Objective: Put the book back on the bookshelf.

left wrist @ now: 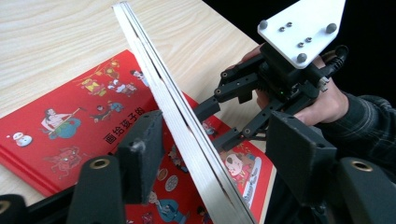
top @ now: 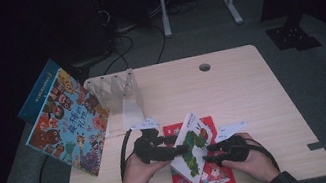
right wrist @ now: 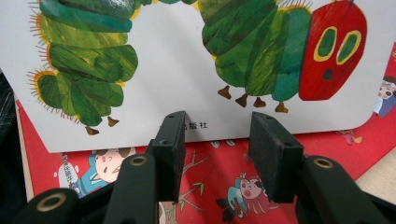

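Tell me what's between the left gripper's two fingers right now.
The caterpillar book's page edge stands between the left gripper's fingers, seen in the left gripper view.

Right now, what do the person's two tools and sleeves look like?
Both tools, left tool and right tool, are black linkage frames with flat, dark foam-faced jaws. Each carries a white three-cornered plate with screws and trails a black cable. The sleeves are dark.
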### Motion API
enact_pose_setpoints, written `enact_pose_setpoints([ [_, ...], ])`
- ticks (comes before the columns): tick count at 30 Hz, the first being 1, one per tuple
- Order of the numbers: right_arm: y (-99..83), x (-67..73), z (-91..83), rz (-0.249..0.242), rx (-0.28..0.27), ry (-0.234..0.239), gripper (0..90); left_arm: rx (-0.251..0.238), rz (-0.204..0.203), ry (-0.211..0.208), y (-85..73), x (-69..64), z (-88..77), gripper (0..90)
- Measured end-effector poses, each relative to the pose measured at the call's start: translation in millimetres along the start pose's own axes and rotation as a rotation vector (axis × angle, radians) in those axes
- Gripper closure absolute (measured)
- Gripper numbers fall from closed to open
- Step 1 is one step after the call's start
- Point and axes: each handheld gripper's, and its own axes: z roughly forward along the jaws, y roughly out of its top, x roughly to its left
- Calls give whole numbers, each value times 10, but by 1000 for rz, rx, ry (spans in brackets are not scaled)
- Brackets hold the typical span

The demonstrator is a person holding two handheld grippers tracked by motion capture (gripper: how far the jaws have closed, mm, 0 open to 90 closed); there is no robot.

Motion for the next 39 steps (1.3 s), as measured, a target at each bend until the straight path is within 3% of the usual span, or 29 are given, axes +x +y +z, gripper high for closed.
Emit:
enact_pose_setpoints([
  [3,-1,-1,5,2,-3,11,573,44,10,-12,-16,-22,58,485],
  [6,-1,1,6,-5,-1,7,572,69,17,-5,-38,-31,135,497],
  [12,-3,9,13,-10,4,11,573,78,9,11,-38,-18,126,519],
  [21,17,55,55,-19,-3,11,579,144,10,80,-21,24,60,595],
  [28,77,118,143,-37,-3,13,593,165,-8,119,46,73,-31,670],
  [35,114,112,204,-41,-2,4,590,188,32,146,128,56,-84,722],
  [39,114,96,203,-46,-4,-16,583,209,101,172,180,2,-102,756],
])
